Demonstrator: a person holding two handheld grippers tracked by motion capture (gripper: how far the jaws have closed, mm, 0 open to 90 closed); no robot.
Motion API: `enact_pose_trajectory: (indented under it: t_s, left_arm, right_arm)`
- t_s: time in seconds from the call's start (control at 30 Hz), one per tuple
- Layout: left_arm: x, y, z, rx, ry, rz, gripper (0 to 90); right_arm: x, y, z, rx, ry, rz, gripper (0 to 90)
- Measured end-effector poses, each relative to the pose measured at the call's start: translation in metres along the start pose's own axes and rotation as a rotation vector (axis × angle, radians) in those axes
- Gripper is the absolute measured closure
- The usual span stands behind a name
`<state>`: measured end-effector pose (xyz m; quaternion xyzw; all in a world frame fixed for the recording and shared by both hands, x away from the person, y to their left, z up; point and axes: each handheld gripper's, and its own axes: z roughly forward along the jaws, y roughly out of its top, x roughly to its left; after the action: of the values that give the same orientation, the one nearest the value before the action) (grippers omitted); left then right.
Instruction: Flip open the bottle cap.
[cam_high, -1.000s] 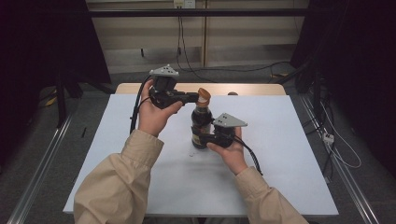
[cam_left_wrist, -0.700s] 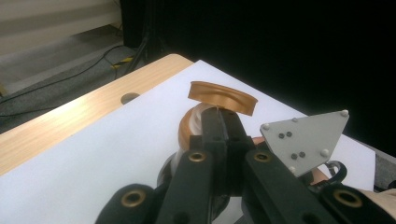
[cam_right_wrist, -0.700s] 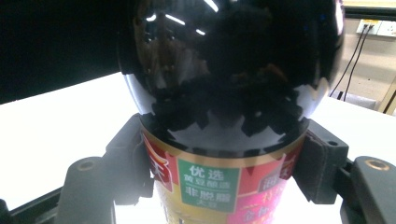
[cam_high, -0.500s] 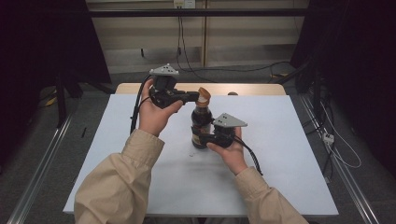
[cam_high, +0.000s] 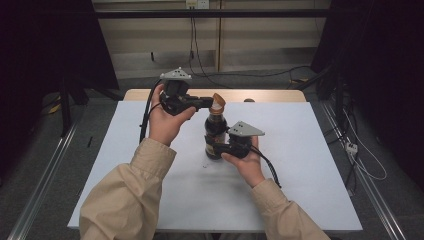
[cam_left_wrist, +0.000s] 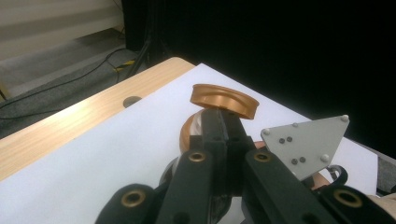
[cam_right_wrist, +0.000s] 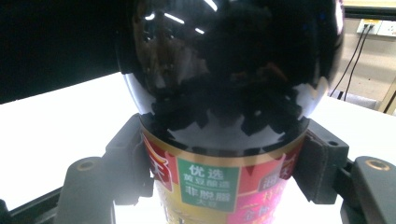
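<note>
A dark sauce bottle (cam_high: 216, 135) with a red and gold label stands on the white table cover (cam_high: 310, 150). Its orange-brown flip lid (cam_high: 218, 103) is raised and tilted. My right gripper (cam_high: 212, 149) comes in from the right, shut on the bottle's lower body. In the right gripper view both pads (cam_right_wrist: 135, 163) press the label of the bottle (cam_right_wrist: 224, 93) on either side. My left gripper (cam_high: 207, 103) reaches level from the left at cap height. Its jaws are shut, and their tips (cam_left_wrist: 224, 114) touch the underside of the lid (cam_left_wrist: 224, 99).
A strip of wooden tabletop (cam_high: 270, 95) with a small round hole (cam_left_wrist: 132, 100) runs along the far edge. Cables lie on the floor behind and to the right. The right gripper's grey plate (cam_left_wrist: 306, 142) sits close below the left gripper.
</note>
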<state>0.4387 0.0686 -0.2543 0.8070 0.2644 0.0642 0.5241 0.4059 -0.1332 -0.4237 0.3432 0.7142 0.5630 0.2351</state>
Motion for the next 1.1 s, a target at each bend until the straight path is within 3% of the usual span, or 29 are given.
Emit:
enact_pose_trajectory:
  t_s: [1.1]
  left_arm:
    - [-0.0032, 0.0051, 0.0028, -0.003, 0.004, 0.010, 90.0]
  right_arm:
    - [0.0005, -0.0002, 0.0002, 0.002, -0.001, 0.000, 30.3]
